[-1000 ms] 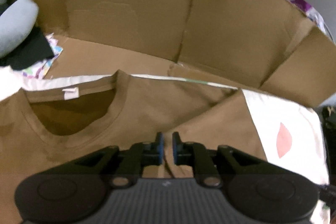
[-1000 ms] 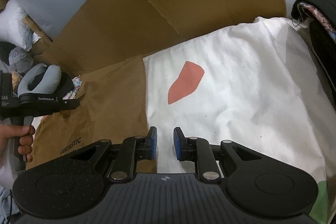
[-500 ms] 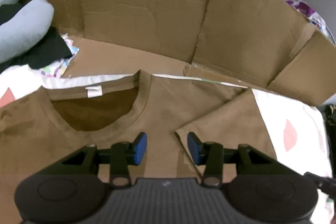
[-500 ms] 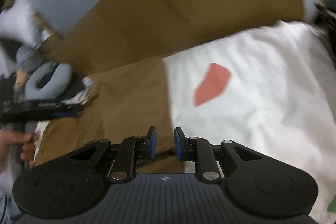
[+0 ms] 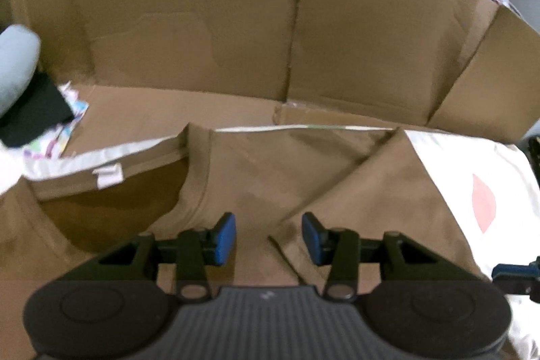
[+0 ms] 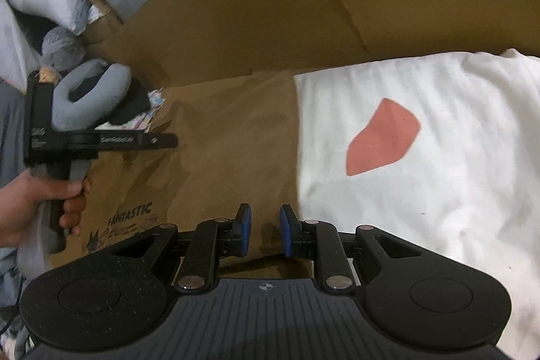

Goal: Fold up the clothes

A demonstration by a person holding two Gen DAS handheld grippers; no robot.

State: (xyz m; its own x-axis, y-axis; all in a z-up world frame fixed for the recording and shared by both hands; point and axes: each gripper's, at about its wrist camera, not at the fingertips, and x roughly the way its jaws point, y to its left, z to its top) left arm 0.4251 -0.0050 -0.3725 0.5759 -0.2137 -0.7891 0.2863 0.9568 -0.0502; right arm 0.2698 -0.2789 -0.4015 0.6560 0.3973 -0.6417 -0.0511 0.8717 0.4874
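1. Nearest, left gripper: tilted downward over the brown T-shirt, blue pads spread apart after just opening, nothing pinched; edge of the folded-in sleeve lying on the shirt beneath the gap, free of both pads.
2. Beside it, at the right edge of the left wrist view: tip of the right gripper, just off the sleeve's outer edge.
3. From the right wrist view, right gripper: angled down over the T-shirt's side edge, pads narrowly apart with no cloth between them.
4. Left of that, person's hand: wrapped around the handle of the left gripper, that tool held roughly level above the shirt's printed chest, near the word "FANTASTIC".
5. Under the T-shirt: white sheet with a pink patch, showing to the shirt's right; shirt lying flat, neckline and white label upward, toward the cardboard.
6. Beyond the collar: cardboard wall, standing behind the shirt.
7. Left of the shirt, farther off: grey neck pillow on dark cloth, white cushions behind it.
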